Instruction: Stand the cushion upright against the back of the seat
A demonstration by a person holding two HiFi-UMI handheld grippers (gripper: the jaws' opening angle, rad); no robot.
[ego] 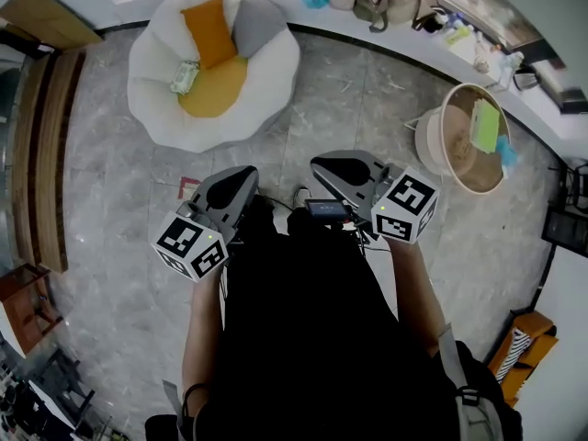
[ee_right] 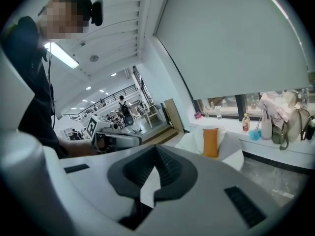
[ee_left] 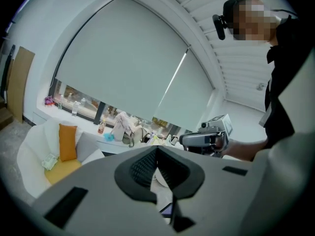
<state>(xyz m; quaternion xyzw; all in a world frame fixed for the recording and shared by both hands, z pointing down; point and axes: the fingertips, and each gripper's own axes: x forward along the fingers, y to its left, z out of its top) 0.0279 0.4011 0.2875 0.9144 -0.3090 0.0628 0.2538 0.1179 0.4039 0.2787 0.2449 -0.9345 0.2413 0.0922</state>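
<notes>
Orange cushion stands upright, propped by the white armchair back, so the task looks done; left gripper and right gripper, jaws closed and empty, sit well apart from it.

No word, brand, number or sign can be read in any of the views. The only printed marks are black-and-white square patterns. They are borne on the white marker cube of the left gripper and on the second white marker cube of the right gripper. They are coded blocks, not letters. The label on the small orange-capped bottle on the white window ledge is too small to be made out.
</notes>
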